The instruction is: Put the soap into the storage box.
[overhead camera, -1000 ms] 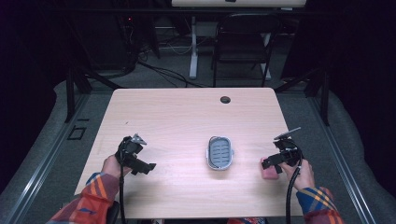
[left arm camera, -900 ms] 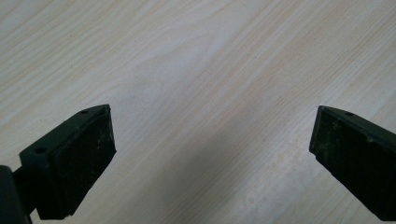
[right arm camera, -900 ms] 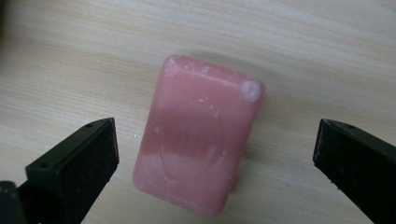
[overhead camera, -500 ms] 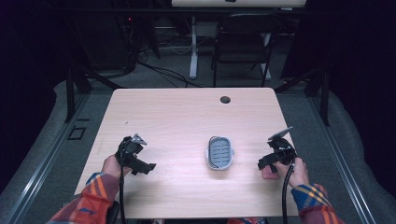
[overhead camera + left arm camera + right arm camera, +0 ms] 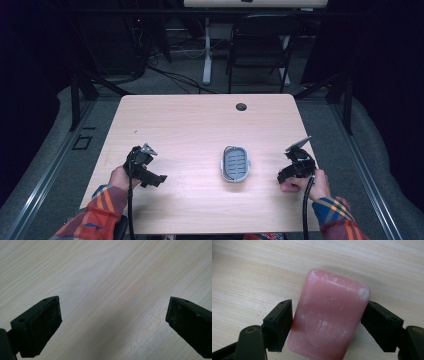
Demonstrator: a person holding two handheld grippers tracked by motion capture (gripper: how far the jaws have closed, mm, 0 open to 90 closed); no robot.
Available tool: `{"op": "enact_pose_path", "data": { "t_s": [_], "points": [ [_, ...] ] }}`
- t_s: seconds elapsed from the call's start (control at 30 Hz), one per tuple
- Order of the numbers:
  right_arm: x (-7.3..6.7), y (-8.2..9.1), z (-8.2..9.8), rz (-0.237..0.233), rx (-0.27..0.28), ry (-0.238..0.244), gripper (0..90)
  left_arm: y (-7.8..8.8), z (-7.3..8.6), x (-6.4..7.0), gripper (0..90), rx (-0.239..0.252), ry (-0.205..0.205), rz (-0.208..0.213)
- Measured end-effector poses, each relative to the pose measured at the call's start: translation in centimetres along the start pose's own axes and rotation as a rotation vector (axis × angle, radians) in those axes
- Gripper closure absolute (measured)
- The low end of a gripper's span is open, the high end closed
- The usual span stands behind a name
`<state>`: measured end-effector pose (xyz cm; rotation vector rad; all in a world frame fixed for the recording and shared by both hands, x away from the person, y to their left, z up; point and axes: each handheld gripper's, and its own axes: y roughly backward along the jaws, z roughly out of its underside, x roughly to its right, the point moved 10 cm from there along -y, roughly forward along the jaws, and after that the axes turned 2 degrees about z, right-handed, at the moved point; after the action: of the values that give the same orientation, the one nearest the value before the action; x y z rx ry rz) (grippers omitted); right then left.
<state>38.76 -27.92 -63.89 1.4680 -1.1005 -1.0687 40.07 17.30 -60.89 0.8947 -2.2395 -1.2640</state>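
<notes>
The right gripper (image 5: 327, 322), jaws just closing, pinches the pink soap (image 5: 329, 317) on the table (image 5: 190, 125). Squeeze evenly, lift straight toward the soap dish (image 5: 235, 163). The left gripper (image 5: 113, 322) gapes idle.

**Lots of room on the table**

The wooden table (image 5: 190, 130) is mostly bare, so a hand can slide almost anywhere. The grey soap dish (image 5: 235, 163) sits in the way between the two hands. A small dark hole (image 5: 241, 106) is near the far edge.
</notes>
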Motion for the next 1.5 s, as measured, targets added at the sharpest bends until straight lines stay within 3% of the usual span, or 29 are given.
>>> {"op": "enact_pose_path", "data": {
  "t_s": [0.17, 0.3, 0.5, 0.73, 0.77, 1.1, 1.2, 1.5],
  "points": [
    [0.0, 0.0, 0.1, -0.006, -0.011, 0.002, 28.9, 0.0, 0.0, 0.0, 0.2, 0.0, 0.002, -0.001],
    [0.0, 0.0, 0.1, -0.006, 0.007, 0.002, 35.0, 0.0, 0.0, 0.0, 0.2, -0.002, -0.001, 0.003],
    [-0.2, -0.2, 0.0, -0.014, 0.025, -0.011, 35.9, 0.0, 0.0, 0.0, 0.2, 0.0, -0.001, 0.005],
    [0.0, 0.2, 0.3, -0.024, -0.013, 0.023, 36.1, 0.0, 0.0, 0.1, 0.2, 0.0, -0.006, 0.004],
    [0.0, 0.1, 0.1, -0.026, 0.022, 0.015, 36.1, 0.0, 0.0, 0.1, 0.2, -0.002, -0.008, 0.003],
    [-0.2, 0.7, 0.3, -0.033, 0.011, 0.068, 36.5, 0.0, 0.0, 0.3, 0.2, 0.003, -0.012, 0.012],
    [-0.3, 0.8, 0.1, -0.035, 0.031, 0.05, 36.9, 0.0, 0.0, 0.3, 0.2, -0.001, -0.017, 0.018],
    [-0.1, 1.7, -0.1, -0.03, 0.012, 0.091, 37.1, -0.2, 0.1, 0.4, 0.2, -0.01, -0.026, 0.02]
  ]
}}
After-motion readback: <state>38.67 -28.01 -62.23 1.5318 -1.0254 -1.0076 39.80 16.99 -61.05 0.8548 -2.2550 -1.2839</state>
